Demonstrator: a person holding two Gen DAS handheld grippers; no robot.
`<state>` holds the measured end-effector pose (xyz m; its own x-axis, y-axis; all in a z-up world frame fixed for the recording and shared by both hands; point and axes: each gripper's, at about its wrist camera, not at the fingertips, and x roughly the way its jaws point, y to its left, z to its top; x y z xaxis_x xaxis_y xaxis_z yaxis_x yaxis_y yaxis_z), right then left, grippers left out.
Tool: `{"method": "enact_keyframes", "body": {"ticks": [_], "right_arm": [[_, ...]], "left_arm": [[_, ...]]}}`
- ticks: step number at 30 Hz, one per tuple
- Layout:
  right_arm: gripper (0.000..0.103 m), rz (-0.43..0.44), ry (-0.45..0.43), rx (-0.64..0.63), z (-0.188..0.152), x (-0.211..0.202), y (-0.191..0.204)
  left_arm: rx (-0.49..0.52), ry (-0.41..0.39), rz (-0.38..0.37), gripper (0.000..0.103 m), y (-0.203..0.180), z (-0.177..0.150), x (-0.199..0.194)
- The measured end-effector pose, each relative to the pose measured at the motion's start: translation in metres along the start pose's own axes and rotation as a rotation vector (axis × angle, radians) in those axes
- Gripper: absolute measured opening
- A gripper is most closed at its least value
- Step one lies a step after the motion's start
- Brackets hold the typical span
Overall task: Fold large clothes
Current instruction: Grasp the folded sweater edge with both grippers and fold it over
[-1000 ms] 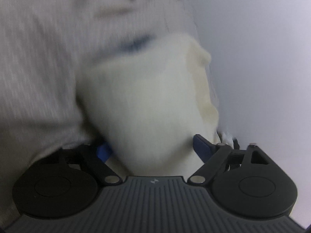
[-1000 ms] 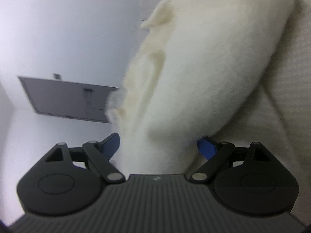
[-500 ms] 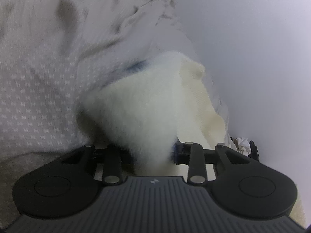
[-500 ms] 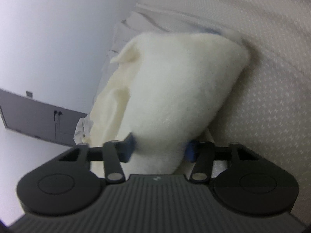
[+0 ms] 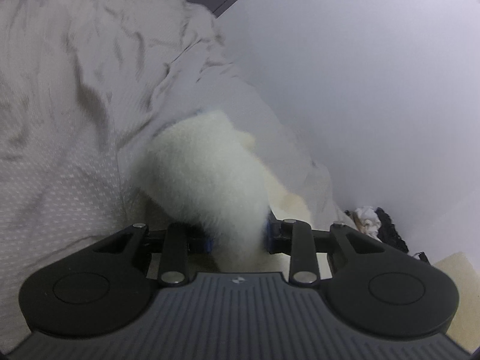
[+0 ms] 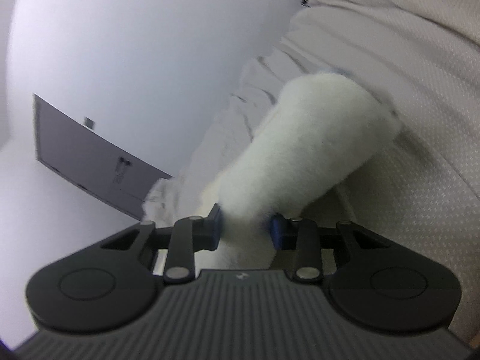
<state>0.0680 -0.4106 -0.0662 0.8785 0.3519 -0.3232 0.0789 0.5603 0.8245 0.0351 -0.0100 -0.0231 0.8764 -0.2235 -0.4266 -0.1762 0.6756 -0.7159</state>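
Both sets of tongs have just been closing: the left gripper (image 5: 238, 238) now pinches a bunch of the fluffy white garment (image 5: 207, 174), and the right gripper (image 6: 246, 229) clamps another bunch. The garment hangs bunched above the pale bedspread (image 5: 60, 162). I judge the folding barely started, with every fold left.

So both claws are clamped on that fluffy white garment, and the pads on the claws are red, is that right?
Not quite. Both the left claw and the right claw are clamped on the fluffy white garment, with fabric bunched between the jaws, but the pads are blue, not red. Both wrist views show it, the right one most clearly.
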Motion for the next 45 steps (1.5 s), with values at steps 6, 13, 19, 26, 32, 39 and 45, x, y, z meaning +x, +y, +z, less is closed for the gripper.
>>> {"method": "enact_keyframes", "body": {"ticks": [6, 13, 19, 26, 32, 39, 45], "right_arm": [[0.030, 0.074, -0.023, 0.005, -0.003, -0.033, -0.002], [0.027, 0.056, -0.019, -0.021, -0.011, -0.059, -0.007], [0.027, 0.065, -0.027, -0.060, -0.012, -0.069, -0.003], [0.030, 0.016, 0.009, -0.024, -0.005, -0.061, -0.001], [0.035, 0.030, 0.032, 0.028, 0.012, -0.047, 0.008], [0.039, 0.024, 0.060, 0.010, 0.040, -0.010, 0.027], [0.039, -0.028, 0.101, -0.004, 0.058, 0.040, 0.028]], "left_arm": [[0.065, -0.025, -0.010, 0.035, -0.014, -0.008, -0.044], [0.078, -0.019, -0.014, 0.035, -0.016, -0.018, -0.076], [0.026, 0.003, -0.046, 0.036, -0.001, -0.021, -0.084], [0.017, 0.027, -0.052, 0.041, -0.003, -0.011, -0.072], [0.020, 0.020, -0.073, 0.047, -0.017, 0.010, -0.053], [0.049, 0.017, -0.070, 0.050, -0.041, 0.041, -0.011], [0.078, 0.046, -0.006, 0.050, -0.056, 0.062, 0.048]]}}
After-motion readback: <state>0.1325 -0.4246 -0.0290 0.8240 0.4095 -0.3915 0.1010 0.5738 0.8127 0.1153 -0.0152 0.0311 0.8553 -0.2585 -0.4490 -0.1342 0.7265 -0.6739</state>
